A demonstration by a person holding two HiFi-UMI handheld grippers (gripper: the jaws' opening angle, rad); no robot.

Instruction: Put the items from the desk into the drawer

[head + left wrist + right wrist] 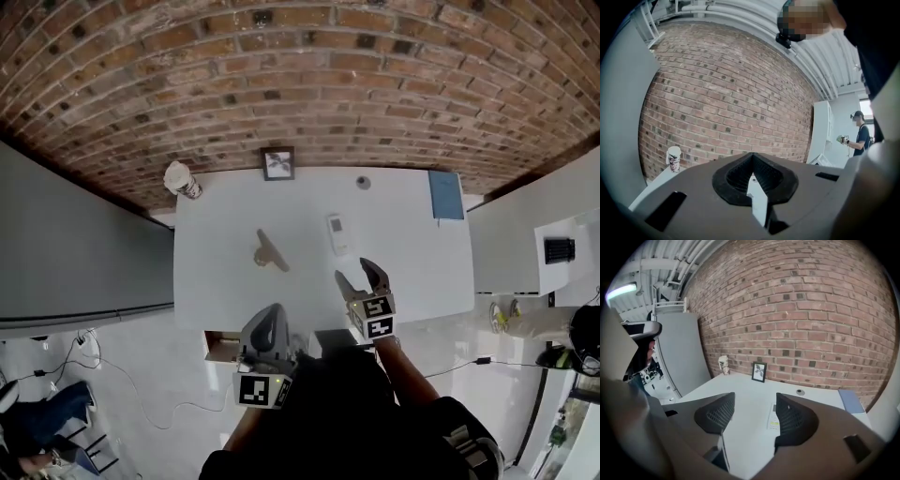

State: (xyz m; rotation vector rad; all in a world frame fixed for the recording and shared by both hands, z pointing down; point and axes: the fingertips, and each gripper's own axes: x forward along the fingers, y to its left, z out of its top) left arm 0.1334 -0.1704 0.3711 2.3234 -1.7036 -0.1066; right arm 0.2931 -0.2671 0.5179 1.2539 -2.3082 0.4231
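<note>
On the white desk (412, 272) lie a white remote (337, 233), a tan wooden piece (270, 251), a blue notebook (446, 195) and a small round grey object (363, 182). My right gripper (361, 277) hovers over the desk's near edge, open and empty. It points down at the remote (774, 418), which lies just beyond its jaws. My left gripper (274, 314) is at the near edge, level, shut with nothing held. In the left gripper view its jaws (752, 174) meet at the tips. A drawer (220, 345) stands partly open under the desk's near left corner.
A paper cup (183, 180) stands at the far left corner and a small picture frame (277, 163) leans against the brick wall. Grey partitions flank the desk. A cable runs over the floor at the left. A person stands far off at the right in the left gripper view.
</note>
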